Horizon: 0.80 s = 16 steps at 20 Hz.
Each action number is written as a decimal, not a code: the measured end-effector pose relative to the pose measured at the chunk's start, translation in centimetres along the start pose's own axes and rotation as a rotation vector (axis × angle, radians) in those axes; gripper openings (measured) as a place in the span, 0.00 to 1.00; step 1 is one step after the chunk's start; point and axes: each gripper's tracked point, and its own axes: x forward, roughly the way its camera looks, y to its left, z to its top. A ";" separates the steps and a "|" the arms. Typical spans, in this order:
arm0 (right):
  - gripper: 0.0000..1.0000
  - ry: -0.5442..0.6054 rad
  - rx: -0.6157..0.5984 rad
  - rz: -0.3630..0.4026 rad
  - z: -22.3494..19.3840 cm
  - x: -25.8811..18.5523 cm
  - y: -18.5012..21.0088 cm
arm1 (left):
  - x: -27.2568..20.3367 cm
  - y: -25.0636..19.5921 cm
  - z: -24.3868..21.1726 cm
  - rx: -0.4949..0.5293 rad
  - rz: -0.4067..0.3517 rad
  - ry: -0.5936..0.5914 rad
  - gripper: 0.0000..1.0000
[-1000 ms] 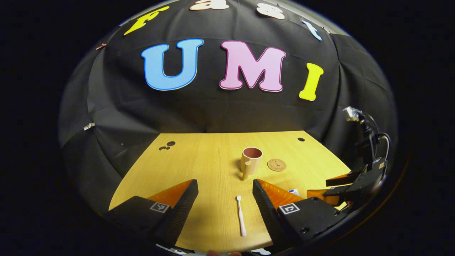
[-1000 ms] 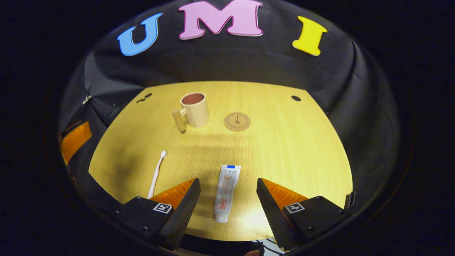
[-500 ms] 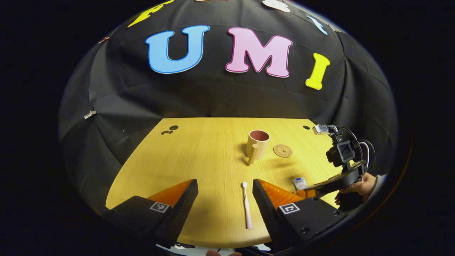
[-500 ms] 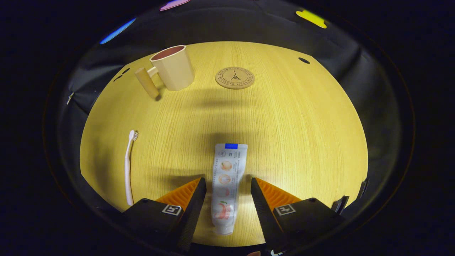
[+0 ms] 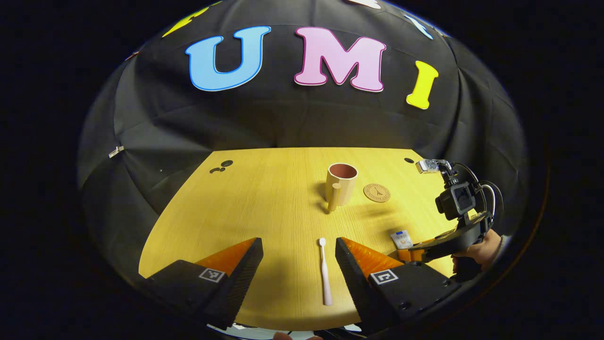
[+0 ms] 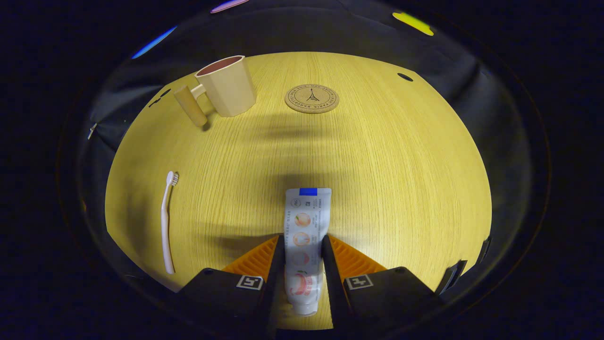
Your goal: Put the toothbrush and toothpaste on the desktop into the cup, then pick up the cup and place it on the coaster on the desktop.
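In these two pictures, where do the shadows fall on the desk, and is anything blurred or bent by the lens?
Right gripper view: soft dark bands cross the desk near the coaster and beyond the toothpaste; the desk edge bulges round. Left gripper view: the cup casts a small shadow to its left; everything looks sharp.

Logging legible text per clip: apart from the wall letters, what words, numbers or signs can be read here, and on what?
On the coaster: a ring of lettering around a tower emblem, too small to read.
On the toothpaste, between the right claw fingers: print too small to read.
On the left claw and right claw: square coded markers, no words.
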 end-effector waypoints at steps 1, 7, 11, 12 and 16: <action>0.43 0.000 -0.001 0.001 0.0 0.0 0.0 | 0.2 -0.1 -0.2 0.003 0.000 0.007 0.96; 0.34 -0.024 0.037 0.063 0.0 -0.6 0.1 | 1.6 -1.2 -1.2 0.001 -0.011 0.059 0.94; 0.34 -0.116 0.041 0.130 1.0 -2.7 -0.7 | 3.8 -2.5 -3.0 0.000 -0.043 0.142 0.93; 0.29 -0.140 0.032 0.138 1.3 -3.4 -0.9 | 4.4 -2.8 -3.5 0.002 -0.046 0.161 0.92; 0.29 -0.189 0.021 0.182 2.1 -5.8 -1.5 | 6.8 -3.6 -5.7 0.014 -0.057 0.233 0.88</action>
